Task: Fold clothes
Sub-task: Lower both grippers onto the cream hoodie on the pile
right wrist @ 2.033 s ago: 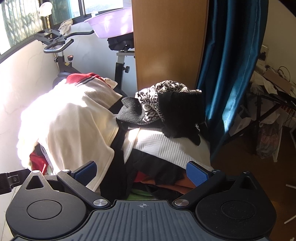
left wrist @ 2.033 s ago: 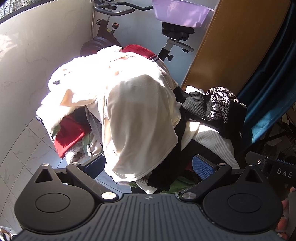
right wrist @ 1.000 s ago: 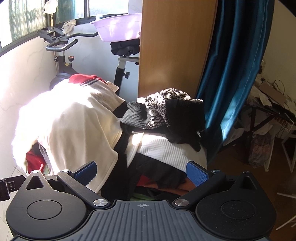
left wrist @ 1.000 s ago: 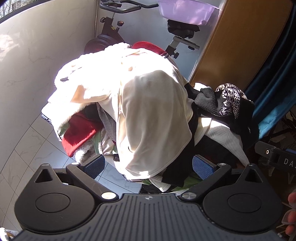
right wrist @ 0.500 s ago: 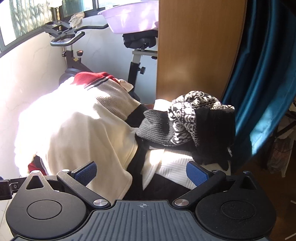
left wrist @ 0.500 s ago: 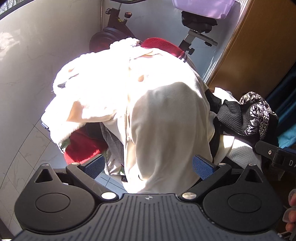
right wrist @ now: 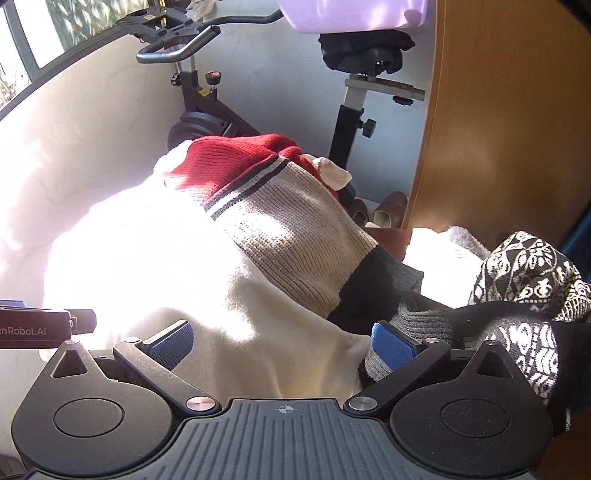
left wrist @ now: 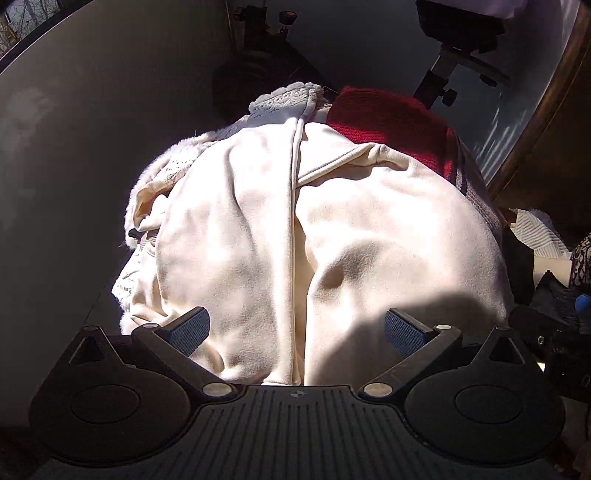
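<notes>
- Left gripper [left wrist: 297,328] spread wide, nothing held; cream fleece garment [left wrist: 332,236] draped over the heap straight ahead, its lower hem bulging between the two blue pads.
- Right gripper [right wrist: 282,343] likewise wide open and empty, poised over the right edge of that same cream cloth [right wrist: 295,354], just beside the left gripper.
- Risk of pinching more than one layer: red, beige and black striped knit sweater [right wrist: 280,221] tucked just beyond the cream cloth, grey ribbed knit [right wrist: 421,321] touching the right pad. Closing there likely to drag a neighbour along.
- Risk of toppling the heap if the top piece is pulled sideways: loose, unfolded, piled high.
- Glare washing out the cream cloth ahead-left of the right gripper; edges hard to judge.
- Black-and-white patterned knit [right wrist: 524,280] bunched far right.
- Exercise bike [right wrist: 192,55] beyond the heap, lilac plastic basin [right wrist: 354,14] on its saddle, wooden panel [right wrist: 498,129] to the right: little room there to spread anything flat.
</notes>
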Demonstrator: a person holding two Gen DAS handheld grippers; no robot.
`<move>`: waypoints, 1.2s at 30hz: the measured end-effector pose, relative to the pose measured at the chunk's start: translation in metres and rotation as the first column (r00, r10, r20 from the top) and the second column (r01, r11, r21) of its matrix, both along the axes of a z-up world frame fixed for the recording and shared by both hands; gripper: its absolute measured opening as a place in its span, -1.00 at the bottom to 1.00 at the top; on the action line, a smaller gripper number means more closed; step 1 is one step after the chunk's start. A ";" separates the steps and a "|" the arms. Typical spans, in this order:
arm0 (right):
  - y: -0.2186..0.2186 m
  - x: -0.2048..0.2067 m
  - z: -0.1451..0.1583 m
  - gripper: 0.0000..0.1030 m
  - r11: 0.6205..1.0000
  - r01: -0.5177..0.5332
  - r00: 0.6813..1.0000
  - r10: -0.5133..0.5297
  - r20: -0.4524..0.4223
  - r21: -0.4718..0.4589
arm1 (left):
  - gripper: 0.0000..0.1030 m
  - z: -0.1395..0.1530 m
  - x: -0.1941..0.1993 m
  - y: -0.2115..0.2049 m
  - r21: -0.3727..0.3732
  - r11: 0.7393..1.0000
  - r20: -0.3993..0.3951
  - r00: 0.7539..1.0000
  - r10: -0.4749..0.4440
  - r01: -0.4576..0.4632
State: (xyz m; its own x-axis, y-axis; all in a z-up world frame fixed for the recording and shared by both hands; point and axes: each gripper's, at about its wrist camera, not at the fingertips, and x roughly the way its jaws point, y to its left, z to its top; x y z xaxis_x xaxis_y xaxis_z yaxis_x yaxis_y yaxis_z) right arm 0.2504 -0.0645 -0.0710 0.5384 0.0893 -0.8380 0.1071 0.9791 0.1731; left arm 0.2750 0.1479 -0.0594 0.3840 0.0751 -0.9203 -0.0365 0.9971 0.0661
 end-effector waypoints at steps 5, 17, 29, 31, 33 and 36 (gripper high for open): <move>0.001 0.026 -0.010 0.99 1.000 0.021 1.000 -0.020 -0.023 0.006 | 0.99 -0.019 0.025 0.008 -0.024 1.000 -0.054 0.999 -0.002 0.001; 0.008 0.038 -0.039 0.99 0.980 0.180 0.983 -0.176 -0.054 0.083 | 1.00 -0.059 0.054 0.021 -0.079 0.974 -0.071 0.974 -0.216 0.211; 0.014 0.021 -0.054 0.99 0.934 0.312 0.950 -0.312 -0.027 0.173 | 1.00 -0.064 0.057 0.035 -0.154 0.951 -0.061 0.958 -0.280 0.269; 0.012 0.023 -0.054 0.99 0.935 0.308 0.951 -0.306 -0.040 0.174 | 1.00 -0.065 0.058 0.037 -0.162 0.947 -0.062 0.955 -0.290 0.277; 0.011 0.026 -0.054 0.99 0.937 0.303 0.953 -0.298 -0.054 0.175 | 1.00 -0.064 0.058 0.039 -0.170 0.944 -0.059 0.953 -0.296 0.283; 0.013 0.030 -0.047 0.99 0.949 0.285 0.958 -0.279 -0.061 0.136 | 1.00 -0.051 0.052 0.045 -0.178 0.943 -0.040 0.955 -0.293 0.282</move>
